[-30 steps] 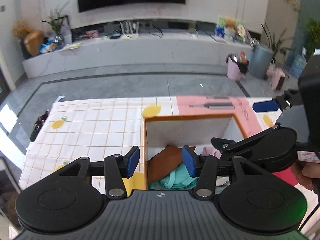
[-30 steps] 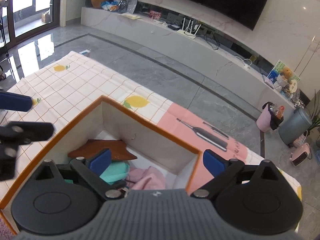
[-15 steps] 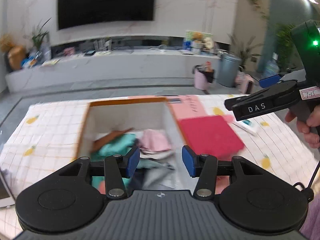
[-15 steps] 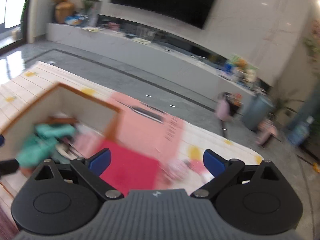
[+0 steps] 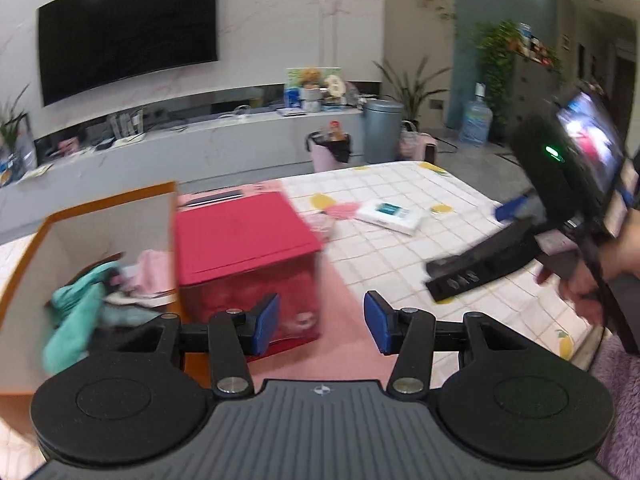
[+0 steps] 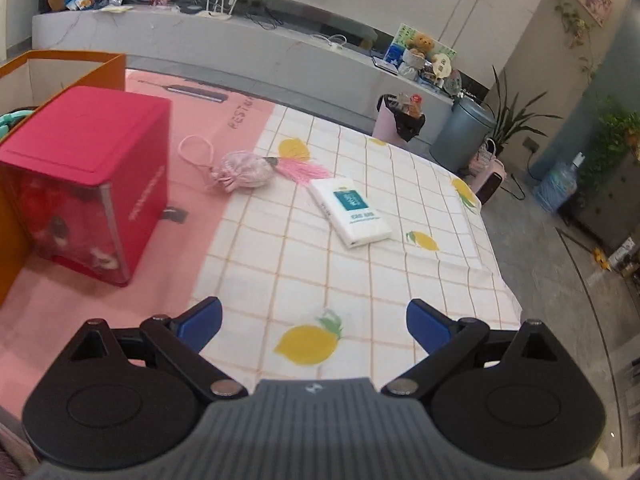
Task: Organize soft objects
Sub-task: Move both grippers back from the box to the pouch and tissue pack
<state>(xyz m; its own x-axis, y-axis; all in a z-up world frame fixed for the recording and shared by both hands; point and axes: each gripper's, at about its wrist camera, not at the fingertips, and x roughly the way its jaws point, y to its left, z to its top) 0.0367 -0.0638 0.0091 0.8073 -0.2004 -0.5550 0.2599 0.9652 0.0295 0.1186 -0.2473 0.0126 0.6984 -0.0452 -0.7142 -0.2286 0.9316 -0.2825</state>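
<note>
The table [image 6: 360, 280] wears a checked cloth printed with lemons, with a pink printed panel over its left part. At the table's left edge stands an orange open box [image 5: 100, 208] with white inner walls; inside it lies a heap of soft things, a teal cloth [image 5: 76, 312] at the front and a pale pink cloth [image 5: 150, 268] behind it (the left wrist view is blurred there, so finer detail is lost). Touching the box's right wall sits a red cube-shaped box [image 6: 88, 168] with a clear front panel, resting on the pink panel.

Toward the table's far edge, just right of the red box, lies a pink drawstring pouch [image 6: 244, 170] with a looped cord and a pink tassel. Its tassel end comes just beside a white tissue pack [image 6: 350, 210] with a teal label, which lies flat on the checked part of the cloth.

The left gripper [image 5: 322, 324] hangs above the near edge of the table with its blue pads moderately apart, nothing between them; the left pad lines up with the red box's front panel, though contact cannot be told. The right gripper [image 6: 314, 322] is spread wide over a lemon print near the table's near edge, holding and touching nothing. From the left wrist view it shows at the right side, above the cloth, held in a hand [image 5: 592, 280].
</note>
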